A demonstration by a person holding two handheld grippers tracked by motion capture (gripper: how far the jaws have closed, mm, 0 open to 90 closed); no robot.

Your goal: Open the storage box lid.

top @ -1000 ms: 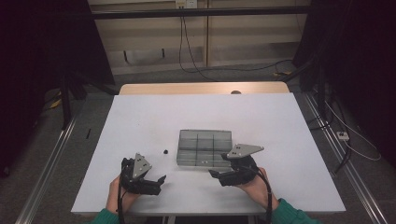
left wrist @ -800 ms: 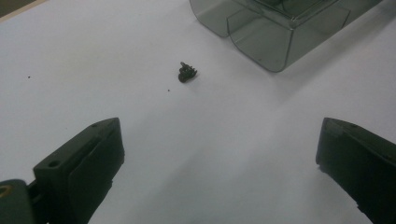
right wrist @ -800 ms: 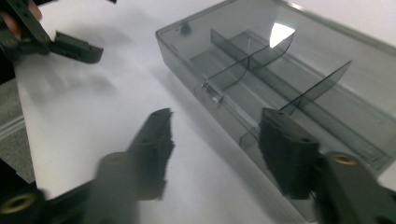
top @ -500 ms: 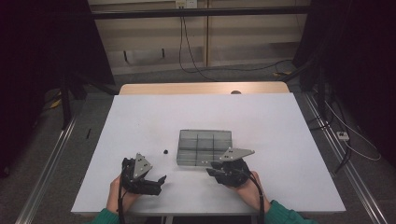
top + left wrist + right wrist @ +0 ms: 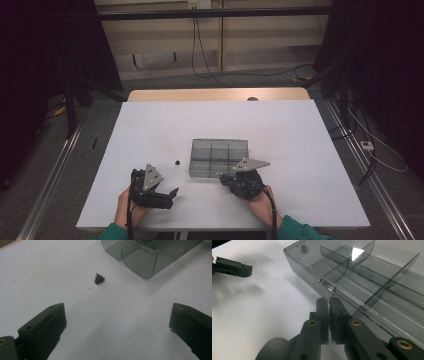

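Lowered since the earlier frame, right tool (image 5: 329, 300) has just closed, its tips hiding any grip on box latch (image 5: 327, 285).

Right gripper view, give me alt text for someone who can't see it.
The right gripper has its black jaws shut at the small latch tab on the near wall of a clear smoky plastic divided organiser box, on a white table.
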